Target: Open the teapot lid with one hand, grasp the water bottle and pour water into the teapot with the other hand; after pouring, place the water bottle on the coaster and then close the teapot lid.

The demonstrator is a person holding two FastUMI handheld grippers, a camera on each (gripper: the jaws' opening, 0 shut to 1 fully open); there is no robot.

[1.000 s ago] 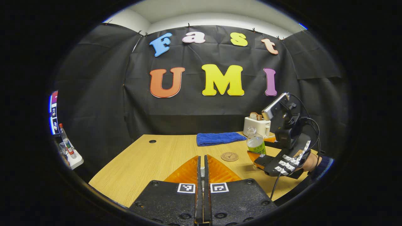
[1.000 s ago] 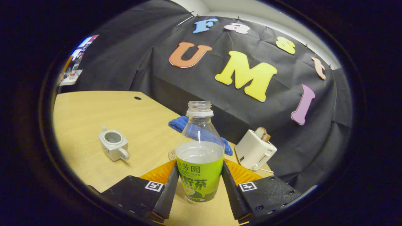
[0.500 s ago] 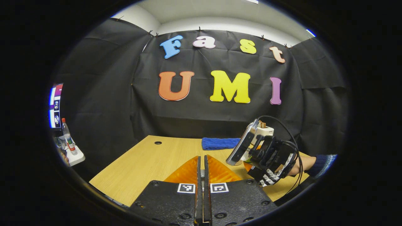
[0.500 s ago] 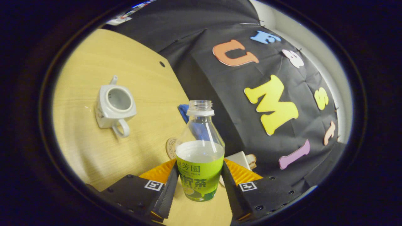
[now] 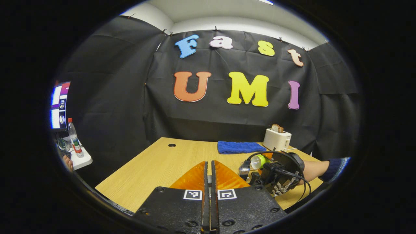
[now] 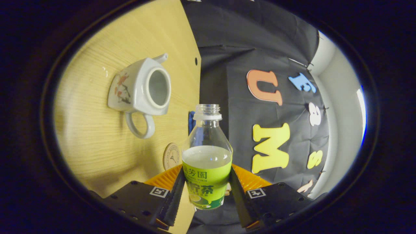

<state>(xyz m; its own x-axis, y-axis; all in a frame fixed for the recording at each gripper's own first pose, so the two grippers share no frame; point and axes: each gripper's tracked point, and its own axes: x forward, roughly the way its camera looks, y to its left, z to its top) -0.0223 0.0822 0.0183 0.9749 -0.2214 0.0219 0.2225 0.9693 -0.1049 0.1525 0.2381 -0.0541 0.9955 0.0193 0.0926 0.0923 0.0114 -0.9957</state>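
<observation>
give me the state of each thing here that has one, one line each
teapot: lid off, mouth open
water bottle: uncapped, partly full, held tipped over
coaster: bare
toaster: bread in the slot
right gripper: shut on the bottle
left gripper: shut

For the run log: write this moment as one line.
right hand-held gripper: shut on water bottle, tipped toward teapot | teapot: lid off | left hand-held gripper: shut | coaster: bare
</observation>
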